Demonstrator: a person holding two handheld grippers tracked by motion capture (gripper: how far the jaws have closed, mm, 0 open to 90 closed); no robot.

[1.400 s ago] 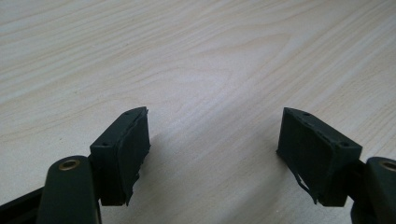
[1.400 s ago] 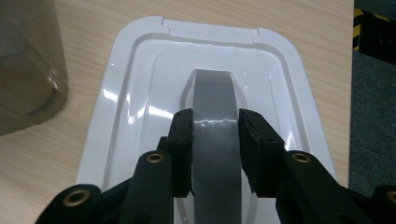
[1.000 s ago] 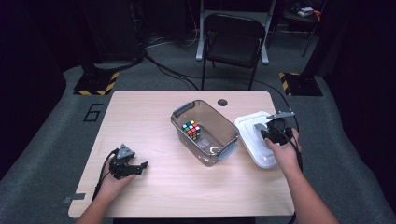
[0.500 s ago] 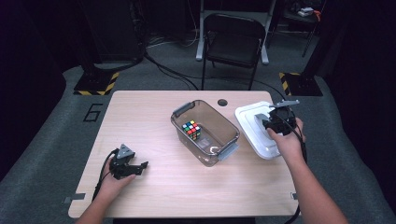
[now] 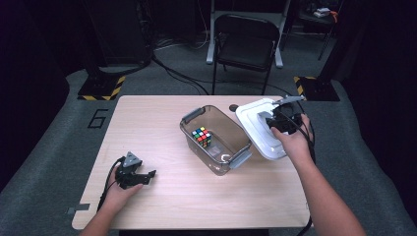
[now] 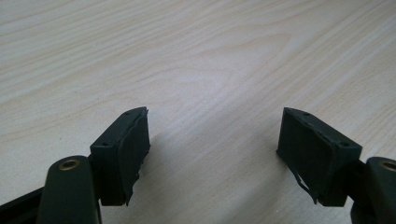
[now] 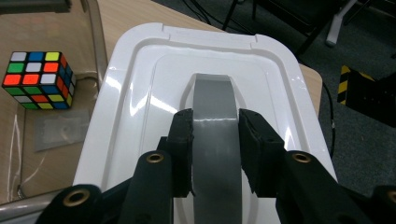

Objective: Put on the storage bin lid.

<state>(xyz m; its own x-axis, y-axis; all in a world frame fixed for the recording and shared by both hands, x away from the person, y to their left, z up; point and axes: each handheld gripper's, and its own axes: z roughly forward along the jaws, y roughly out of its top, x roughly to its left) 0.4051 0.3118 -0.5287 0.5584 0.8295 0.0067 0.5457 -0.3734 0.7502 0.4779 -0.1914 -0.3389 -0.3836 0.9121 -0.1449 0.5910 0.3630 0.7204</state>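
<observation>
Beside the clear bin [image 5: 216,140], right tool [image 7: 215,135] pinches white lid's [image 7: 140,93] grey handle [image 7: 215,107]; left tool [image 6: 215,154] spread on table [image 6: 187,56].

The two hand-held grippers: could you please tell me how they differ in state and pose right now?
The left hand-held gripper has its jaws wide apart over bare table, holding nothing; the right hand-held gripper is shut on the white lid's grey handle. The left sits low by the table; the right holds the lid tilted beside the bin.

text: "6" | on: floor mat [image 5: 74,118] | beside: table's [image 5: 147,113] left edge
</observation>
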